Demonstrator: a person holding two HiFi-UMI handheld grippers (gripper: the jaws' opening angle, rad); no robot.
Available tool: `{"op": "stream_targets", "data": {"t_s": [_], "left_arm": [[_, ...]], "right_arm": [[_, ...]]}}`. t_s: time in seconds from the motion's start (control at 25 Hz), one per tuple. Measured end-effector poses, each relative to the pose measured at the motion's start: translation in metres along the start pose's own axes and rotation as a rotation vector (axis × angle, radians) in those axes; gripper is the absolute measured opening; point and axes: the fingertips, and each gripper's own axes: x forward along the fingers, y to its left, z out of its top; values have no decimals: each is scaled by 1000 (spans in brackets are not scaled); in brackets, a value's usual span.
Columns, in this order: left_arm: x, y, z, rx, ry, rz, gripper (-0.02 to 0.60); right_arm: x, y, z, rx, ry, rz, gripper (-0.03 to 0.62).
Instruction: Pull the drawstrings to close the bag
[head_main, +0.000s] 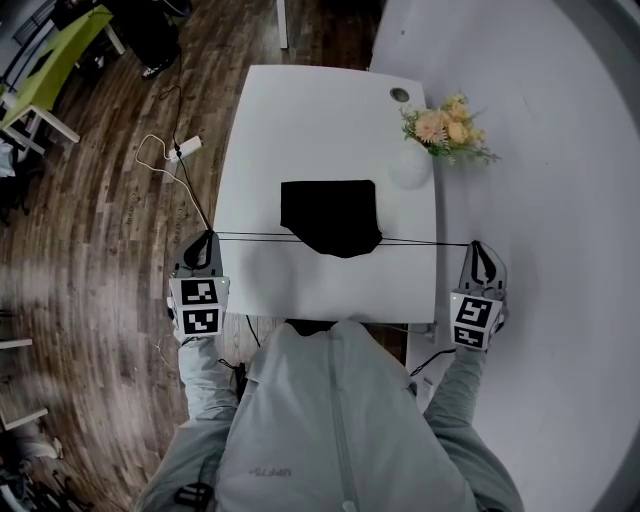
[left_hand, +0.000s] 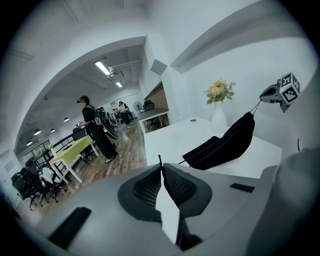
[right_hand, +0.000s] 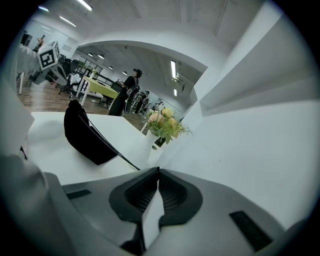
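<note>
A black drawstring bag (head_main: 330, 215) lies in the middle of the white table (head_main: 260, 120), its gathered mouth toward me. The left drawstring (head_main: 250, 237) runs taut from the mouth to my left gripper (head_main: 207, 237) off the table's left edge, which is shut on it. The right drawstring (head_main: 425, 243) runs just as taut to my right gripper (head_main: 478, 245), shut on it past the right edge. In the left gripper view the jaws (left_hand: 161, 167) are pressed together with a cord tip poking out. In the right gripper view the cord (right_hand: 115, 150) leads from the bag (right_hand: 82, 135) into the shut jaws (right_hand: 158, 171).
A white vase (head_main: 410, 168) with pale flowers (head_main: 445, 128) stands at the table's far right corner, close to the bag. A cable and power strip (head_main: 185, 148) lie on the wood floor at left. A white wall (head_main: 540, 150) rises on the right. A person (left_hand: 95, 127) stands far off.
</note>
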Motion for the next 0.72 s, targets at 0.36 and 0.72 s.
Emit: {"op": "stream_targets", "data": {"t_s": [0.36,0.72], "left_arm": [[1,1,-2,-6,7,-5,35],[2,-1,0,0,14,-9,35]], "right_arm": [[0,-2,-1,4,4,-10,28],[-1,-6,-4,4,10,-13,29]]}}
